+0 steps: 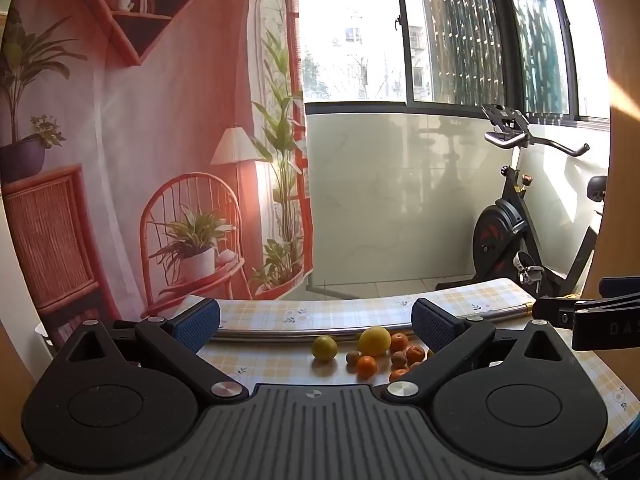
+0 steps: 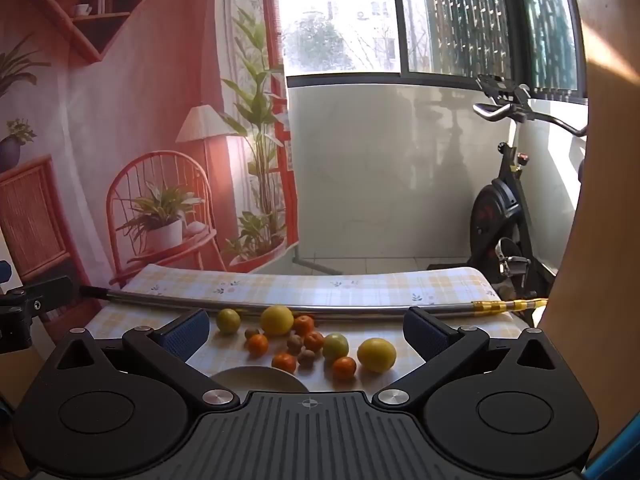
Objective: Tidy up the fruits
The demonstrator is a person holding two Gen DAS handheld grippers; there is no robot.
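Several fruits lie loose on the checked tablecloth. In the right wrist view: a green fruit, a large yellow fruit, a second yellow fruit, a second green fruit, several small oranges and brown fruits. A white plate lies nearest, partly hidden. My right gripper is open and empty, above and short of the fruits. My left gripper is open and empty; its view shows the green fruit, yellow fruit and oranges ahead.
A metal pole lies across the table behind the fruits. An exercise bike stands at the right behind the table. A printed backdrop hangs at the left. The right gripper's body shows at the left view's right edge.
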